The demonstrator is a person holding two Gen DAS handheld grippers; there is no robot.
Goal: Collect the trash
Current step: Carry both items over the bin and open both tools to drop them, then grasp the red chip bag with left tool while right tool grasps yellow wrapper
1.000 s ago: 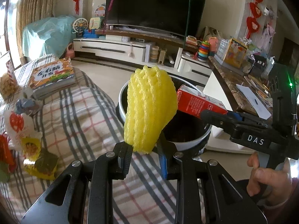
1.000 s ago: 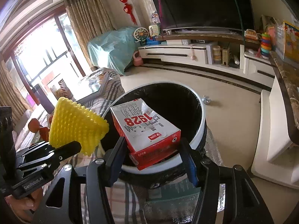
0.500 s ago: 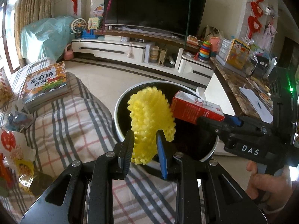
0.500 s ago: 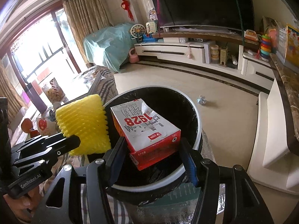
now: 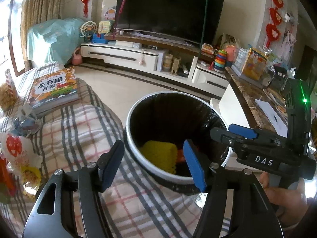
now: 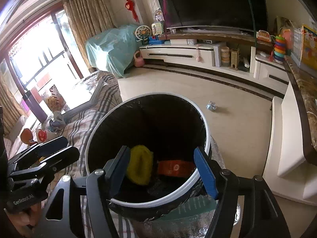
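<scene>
Black-lined trash bin (image 6: 206, 130), yellow foam net (image 6: 139, 167), red carton (image 6: 175, 167) inside

Left hand-held gripper (image 5: 152, 163) spread wide, empty; right hand-held gripper (image 6: 165, 169) likewise.

Plaid-cloth-covered table (image 5: 83, 130) carried an orange children's book (image 5: 52, 88), crumpled wrappers (image 5: 21, 123) and a red-printed white bag (image 5: 15, 148).
</scene>
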